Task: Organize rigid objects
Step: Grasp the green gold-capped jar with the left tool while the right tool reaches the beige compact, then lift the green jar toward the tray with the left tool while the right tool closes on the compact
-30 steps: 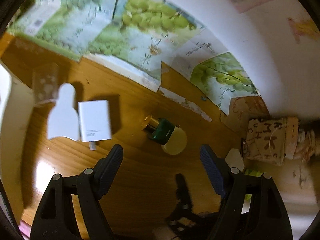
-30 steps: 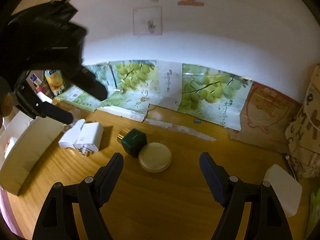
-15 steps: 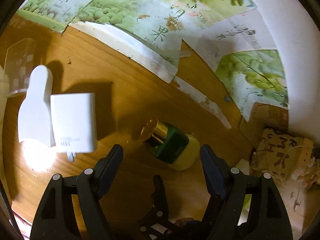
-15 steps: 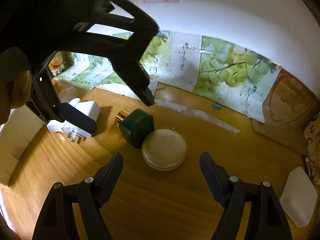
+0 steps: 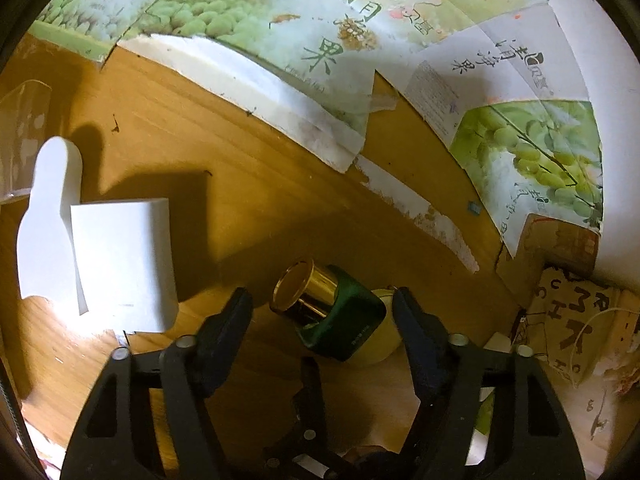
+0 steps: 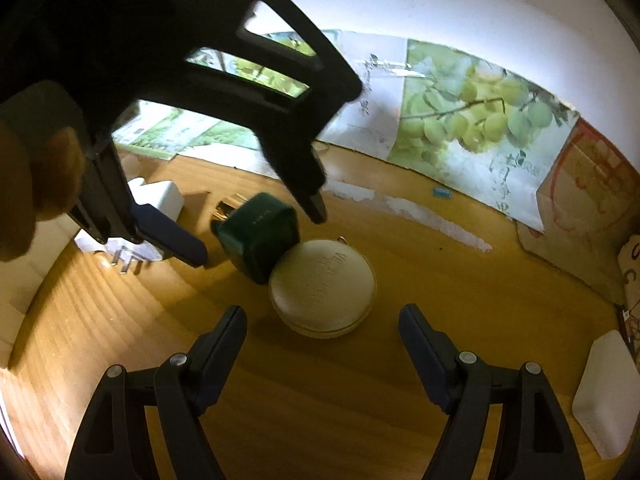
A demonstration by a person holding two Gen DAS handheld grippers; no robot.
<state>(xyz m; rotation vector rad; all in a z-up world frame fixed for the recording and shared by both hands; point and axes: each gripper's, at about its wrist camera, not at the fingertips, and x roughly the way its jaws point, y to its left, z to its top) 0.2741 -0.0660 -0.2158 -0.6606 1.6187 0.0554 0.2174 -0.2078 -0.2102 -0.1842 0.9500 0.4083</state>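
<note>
While left gripper (image 5: 322,300) hangs released, straddling green bottle (image 5: 340,324) lying on counter (image 5: 248,208) against round compact (image 6: 323,288): lower further, centre on green body, avoid gold cap, clamp gently. Right gripper (image 6: 322,320) released, idle.

Glossy green bottle (image 5: 347,326), shiny gold metal cap (image 5: 302,292); matt white plastic charger (image 5: 124,264); polished wood table (image 6: 360,392).

Large Chinese characters, among them "果", are showing on the grape-printed cardboard (image 5: 320,40), while brown letters "M", "H", "K" are showing on the bag (image 5: 576,320) right of it.
</note>
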